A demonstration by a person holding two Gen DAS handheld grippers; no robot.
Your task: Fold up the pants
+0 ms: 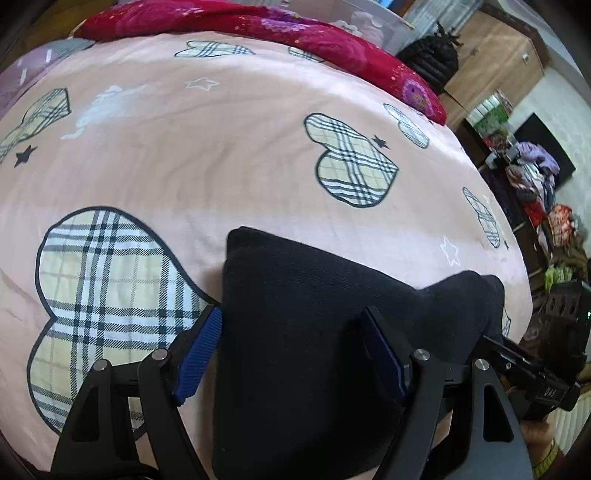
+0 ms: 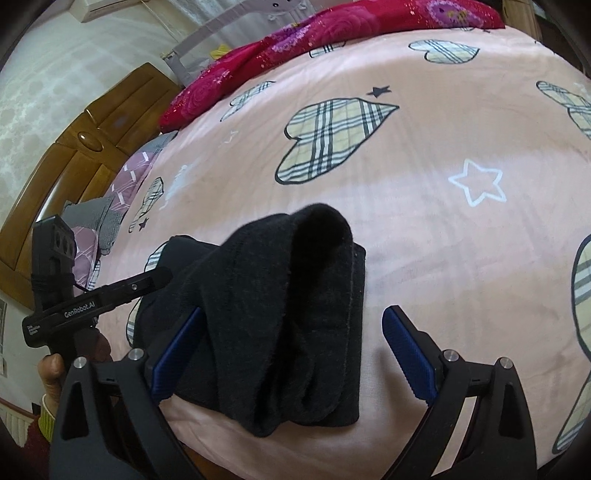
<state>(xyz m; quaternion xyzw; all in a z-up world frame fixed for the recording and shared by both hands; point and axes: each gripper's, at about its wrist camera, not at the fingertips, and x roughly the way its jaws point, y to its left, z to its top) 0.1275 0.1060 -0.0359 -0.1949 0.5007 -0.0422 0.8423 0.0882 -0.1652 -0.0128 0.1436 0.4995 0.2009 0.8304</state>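
The black pants [image 1: 314, 332] lie folded in a compact bundle on the pink bedsheet [image 1: 221, 166], near the bed's front edge. My left gripper [image 1: 291, 332] is open, its blue pads on either side of the bundle's left part, not pinching it. In the right wrist view the pants [image 2: 295, 314] show a raised fold on top. My right gripper [image 2: 295, 343] is open, straddling the bundle's right end; its right pad stands clear of the cloth. The other gripper [image 2: 92, 302] shows at the left. The right gripper also shows in the left wrist view [image 1: 535, 369].
The pink sheet [image 2: 443, 221] carries plaid hearts and stars. A red floral quilt [image 1: 258, 26] lies along the far side. A wooden headboard [image 2: 74, 166] and grey-purple pillows [image 2: 110, 206] stand at one end. Piled clothes [image 1: 535, 184] sit beyond the bed.
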